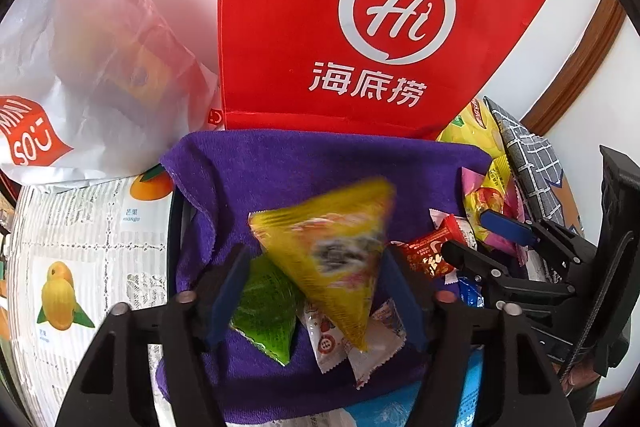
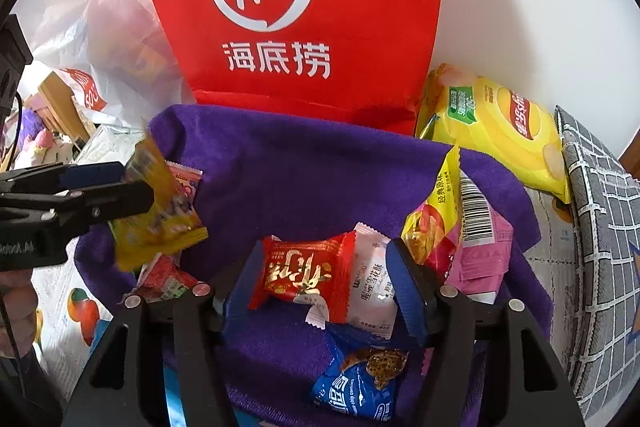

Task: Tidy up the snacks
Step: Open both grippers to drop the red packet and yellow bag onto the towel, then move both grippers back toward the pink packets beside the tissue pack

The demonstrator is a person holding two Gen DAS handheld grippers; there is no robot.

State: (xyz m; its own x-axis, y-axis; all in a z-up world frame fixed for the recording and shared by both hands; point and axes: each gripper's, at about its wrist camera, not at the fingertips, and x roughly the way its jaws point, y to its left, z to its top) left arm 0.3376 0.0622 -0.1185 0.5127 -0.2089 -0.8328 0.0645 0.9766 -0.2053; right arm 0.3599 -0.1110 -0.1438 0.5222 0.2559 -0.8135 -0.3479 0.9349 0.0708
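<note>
We are holding our left gripper point(image 1: 316, 291) over the purple towel point(image 1: 320, 163), fingers spread, a blurred yellow packet point(image 1: 332, 247) sitting loose between them. Our right gripper point(image 2: 324, 287) is straddling a red candy point(image 2: 300, 271), fingers spread, not pinching.

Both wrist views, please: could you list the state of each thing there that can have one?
Left gripper: jaws open around the yellow packet.
Yellow packet: tilted, blurred, not clamped.
Right gripper: jaws open, straddling the red packet.
Red packet: sealed, lying on the cloth.
Cloth: spread under the packets.
Red bag: upright behind the cloth.
Chips bag: sealed.
</note>
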